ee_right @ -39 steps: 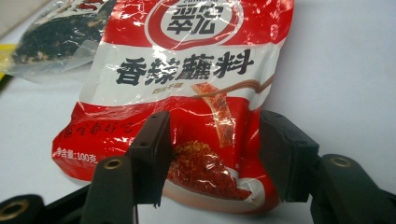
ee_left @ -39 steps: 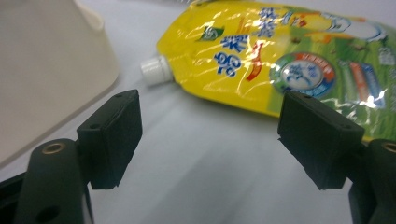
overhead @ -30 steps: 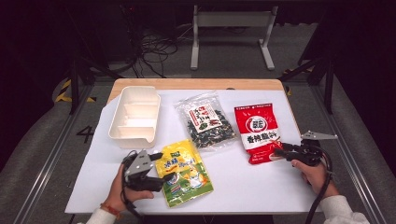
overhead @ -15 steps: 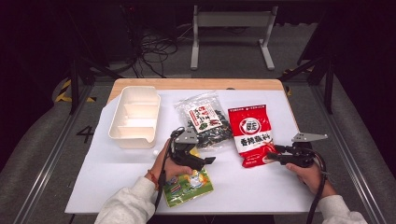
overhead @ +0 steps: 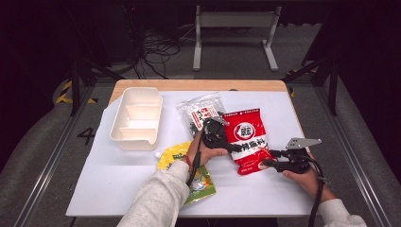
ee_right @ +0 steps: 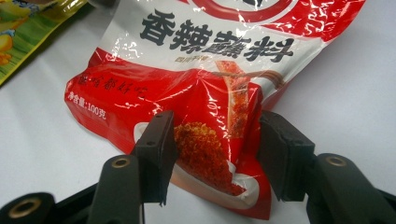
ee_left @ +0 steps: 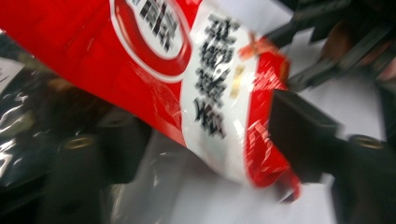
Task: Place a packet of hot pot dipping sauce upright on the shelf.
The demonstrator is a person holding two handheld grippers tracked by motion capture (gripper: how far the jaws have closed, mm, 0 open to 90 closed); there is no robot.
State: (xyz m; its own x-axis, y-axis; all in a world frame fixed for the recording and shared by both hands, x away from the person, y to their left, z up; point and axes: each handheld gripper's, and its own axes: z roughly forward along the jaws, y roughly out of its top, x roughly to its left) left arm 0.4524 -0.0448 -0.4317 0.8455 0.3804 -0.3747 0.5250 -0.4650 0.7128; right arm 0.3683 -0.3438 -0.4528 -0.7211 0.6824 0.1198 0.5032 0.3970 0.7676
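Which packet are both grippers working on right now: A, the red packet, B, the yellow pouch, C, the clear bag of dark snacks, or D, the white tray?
A: the right gripper pinches the red packet at its lower end, and the left gripper straddles its side edge.

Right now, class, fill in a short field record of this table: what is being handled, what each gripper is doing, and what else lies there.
Item handled: red sauce packet, on the white table
Right gripper: jaws pinched on the packet's bottom edge, which is puckered between them
Left gripper: jaws have just been closing, astride the packet's side edge; contact unclear through blur
Also present: white divided tray, clear bag of dark contents, yellow-green pouch
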